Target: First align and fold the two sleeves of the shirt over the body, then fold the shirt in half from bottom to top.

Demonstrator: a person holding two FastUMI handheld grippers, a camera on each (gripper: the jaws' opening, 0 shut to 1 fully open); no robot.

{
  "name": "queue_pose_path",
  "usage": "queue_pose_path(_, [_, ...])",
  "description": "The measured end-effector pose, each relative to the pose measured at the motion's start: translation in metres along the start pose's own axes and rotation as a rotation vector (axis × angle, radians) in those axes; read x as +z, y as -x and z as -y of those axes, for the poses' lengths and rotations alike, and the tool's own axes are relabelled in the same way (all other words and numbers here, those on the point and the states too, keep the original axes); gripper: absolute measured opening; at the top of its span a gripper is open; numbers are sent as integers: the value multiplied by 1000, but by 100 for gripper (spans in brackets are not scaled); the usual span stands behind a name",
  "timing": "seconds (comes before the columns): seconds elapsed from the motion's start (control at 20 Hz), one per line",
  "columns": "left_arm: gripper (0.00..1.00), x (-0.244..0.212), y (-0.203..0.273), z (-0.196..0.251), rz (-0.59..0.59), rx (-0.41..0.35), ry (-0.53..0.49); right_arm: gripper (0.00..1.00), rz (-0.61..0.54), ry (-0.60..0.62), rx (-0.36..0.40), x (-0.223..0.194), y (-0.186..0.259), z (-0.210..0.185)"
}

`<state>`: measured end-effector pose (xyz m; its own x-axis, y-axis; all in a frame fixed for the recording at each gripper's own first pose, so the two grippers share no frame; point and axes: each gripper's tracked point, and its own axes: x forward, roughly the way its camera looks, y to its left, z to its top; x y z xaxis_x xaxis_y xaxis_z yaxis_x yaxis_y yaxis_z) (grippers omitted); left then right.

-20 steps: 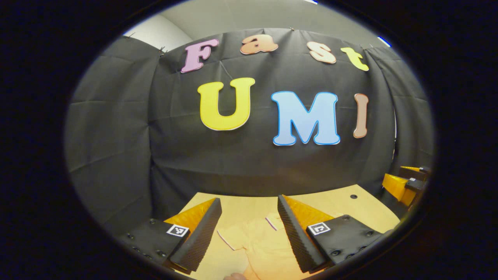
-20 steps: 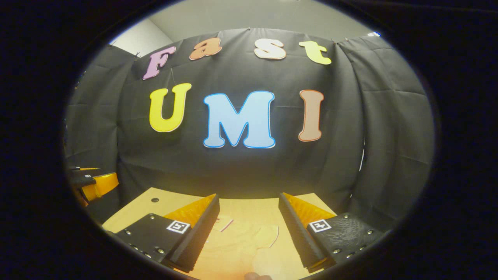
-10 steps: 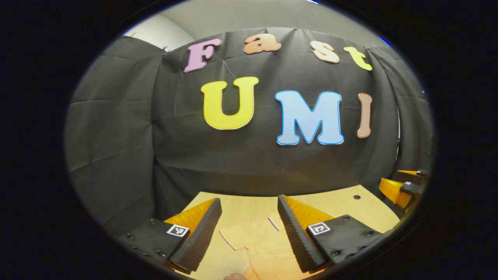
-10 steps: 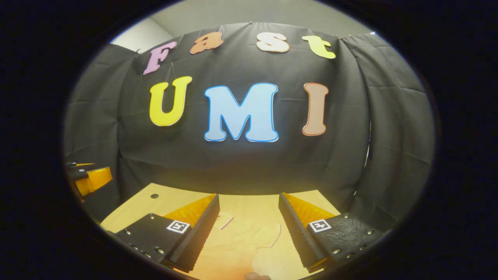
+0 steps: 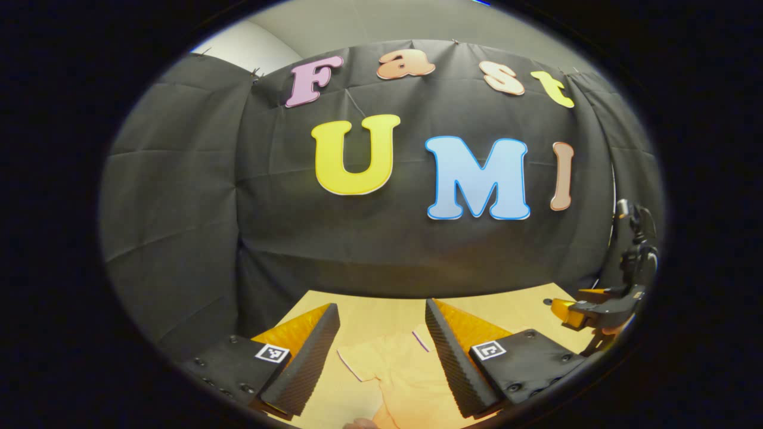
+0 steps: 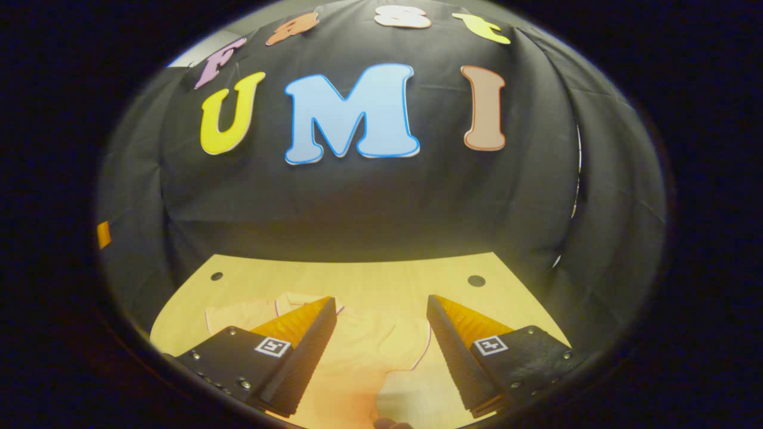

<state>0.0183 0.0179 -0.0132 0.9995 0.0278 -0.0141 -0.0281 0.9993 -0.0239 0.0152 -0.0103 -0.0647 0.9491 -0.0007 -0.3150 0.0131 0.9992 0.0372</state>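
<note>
I hold both claws over the table [image 6: 369, 277] with nothing in either one. The left claw [image 5: 381, 351] has its fingers spread wide apart, and so does the right claw [image 6: 381, 345]. The shirt [image 6: 357, 345] lies flat on the table ahead of and below both claws, and this is what my next move turns on. In the right gripper view it runs from under the camera forward between my fingers, so its long axis seems to lie roughly along the way the claw points. One sleeve [image 6: 411, 342] sits just inside my right finger, its trimmed edge curving toward that finger, and the other sleeve [image 6: 238, 313] lies off beyond my left finger. In the left gripper view the left-side sleeve [image 5: 357, 360] lies between the fingers, nearer the left one, and the body [image 5: 411, 381] stretches back under the camera. So each claw has its own sleeve almost straight ahead and below, and I judge neither hand needs to cross over. The right claw also shows far off at the right edge of the left gripper view [image 5: 587, 310]. I count one shirt, two sleeves, two claws and one table. No fold looks begun; I judge the sleeves come first.
</note>
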Motion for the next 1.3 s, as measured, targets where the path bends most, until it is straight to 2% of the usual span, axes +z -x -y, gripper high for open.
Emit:
queue_pose_path(0.3, [95, -7, -4, -12, -25, 50, -4, 96, -158, -13, -48, -38, -17, 15])
queue_pose_path(0.7, [95, -24, -14, -30, -80, 134, 18, 96, -364, -41, -103, -80, -16, 27])
queue_pose_path(1.05, [95, -31, -19, -33, -110, 171, 20, 96, -471, -44, -103, -101, -8, 32])
queue_pose_path(1.1, [95, -31, -21, -33, -113, 173, 21, 96, -460, -58, -94, -99, -11, 29])
queue_pose_path(1.2, [95, -32, -20, -31, -116, 176, 20, 89, -456, -56, -78, -100, -13, 25])
queue_pose_path(1.3, [95, -32, -22, -29, -119, 175, 21, 55, -467, -62, -50, -101, -12, 20])
